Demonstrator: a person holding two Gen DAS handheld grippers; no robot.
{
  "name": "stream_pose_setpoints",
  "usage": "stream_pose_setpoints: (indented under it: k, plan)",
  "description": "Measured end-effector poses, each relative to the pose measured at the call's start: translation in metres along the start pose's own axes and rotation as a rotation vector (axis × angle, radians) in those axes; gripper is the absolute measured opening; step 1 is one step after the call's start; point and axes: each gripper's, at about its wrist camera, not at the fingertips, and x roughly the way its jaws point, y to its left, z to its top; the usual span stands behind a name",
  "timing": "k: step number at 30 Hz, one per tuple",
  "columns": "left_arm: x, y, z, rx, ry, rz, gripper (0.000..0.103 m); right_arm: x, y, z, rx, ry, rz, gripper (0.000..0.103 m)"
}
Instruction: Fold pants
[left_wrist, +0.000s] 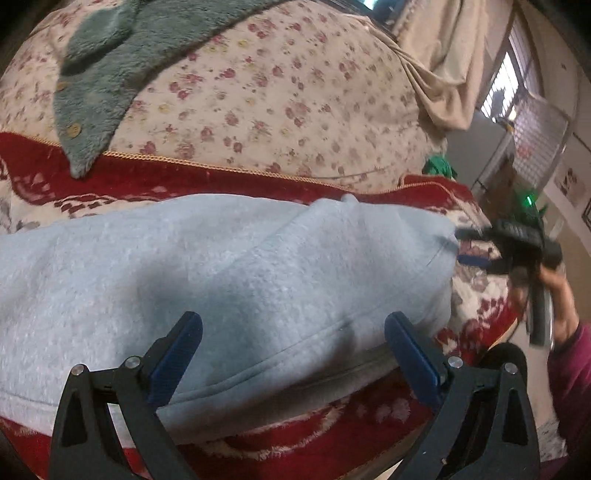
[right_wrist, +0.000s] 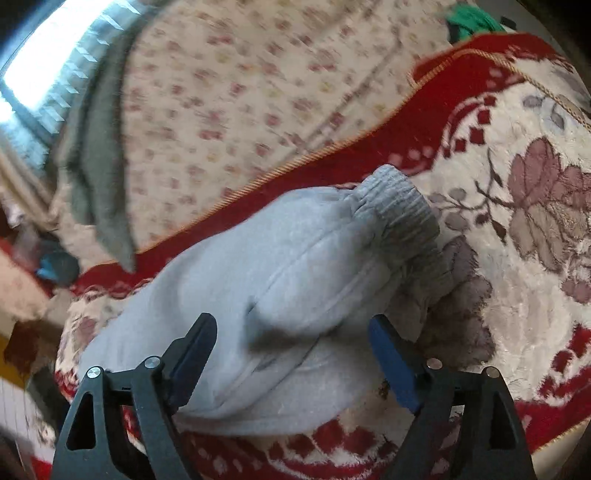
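Light blue fleece pants (left_wrist: 221, 273) lie folded lengthwise across a red and cream blanket (left_wrist: 155, 181). My left gripper (left_wrist: 293, 354) is open just above the pants' near edge, empty. In the right wrist view the pants (right_wrist: 280, 295) end in a grey ribbed cuff (right_wrist: 402, 206). My right gripper (right_wrist: 291, 354) is open over that cuff end, empty. The right gripper also shows in the left wrist view (left_wrist: 460, 245) at the pants' right end, held by a hand.
A floral sheet (left_wrist: 258, 99) covers the bed behind the blanket. A grey-green fleece garment with buttons (left_wrist: 99, 74) lies on it at the far left. A green item (left_wrist: 439, 166) sits at the bed's right edge. A window (right_wrist: 51, 62) is beyond.
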Motion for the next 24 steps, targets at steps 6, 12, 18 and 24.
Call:
stream_pose_setpoints:
  k: [6, 12, 18, 24]
  plan:
    - [0.009, 0.005, 0.003, 0.002, 0.015, -0.015, 0.099, 0.035, 0.019, 0.030, -0.059, 0.104, -0.100, 0.059]
    - [0.026, 0.015, 0.000, -0.037, 0.061, -0.030, 0.099, 0.010, 0.036, 0.060, -0.138, 0.050, 0.004, 0.012]
    - [0.026, 0.015, 0.002, -0.069, 0.070, -0.062, 0.099, -0.039, 0.027, 0.044, -0.090, -0.056, 0.161, 0.012]
    - [0.014, -0.005, 0.007, 0.004, 0.029, -0.092, 0.099, -0.057, -0.036, -0.022, 0.009, -0.061, 0.199, 0.011]
